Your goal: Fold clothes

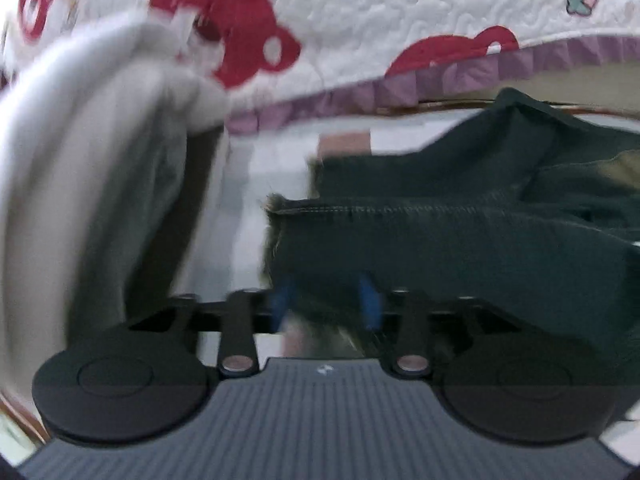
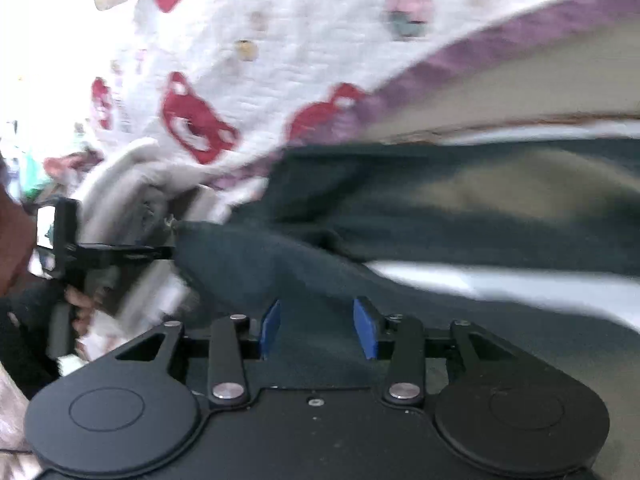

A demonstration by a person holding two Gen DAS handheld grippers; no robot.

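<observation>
The left gripper (image 1: pixel 326 304), its 2 blue pads partly hidden by cloth, is closed on the stitched hem of a dark green knit garment (image 1: pixel 460 240); the seam runs as a pale dotted line across the fabric just above the fingers. The right gripper (image 2: pixel 316 330) has its 2 flat blue rubber pads (image 2: pixel 366 330) standing apart, with the same dark green garment (image 2: pixel 312 276) lying between and under them; whether they press on it cannot be told through the motion blur. In the right wrist view the left gripper (image 2: pixel 164 254) reaches in from the left, held by a hand (image 2: pixel 82 306), its tip at the garment's frayed corner. The soft, matte garment hangs bunched in folds, showing 1 olive-brown patch (image 2: pixel 520 184). Beside it, at the left, lies 1 pale grey, thick, crumpled cloth (image 1: pixel 92 128). Behind both spreads 1 white quilted bedspread (image 1: pixel 380 20), puckered with stitching, printed with red bear shapes and small pink strawberries, and edged with a purple pleated frill (image 1: pixel 460 76). A pale floor (image 2: pixel 500 284) shows below the hanging cloth.
</observation>
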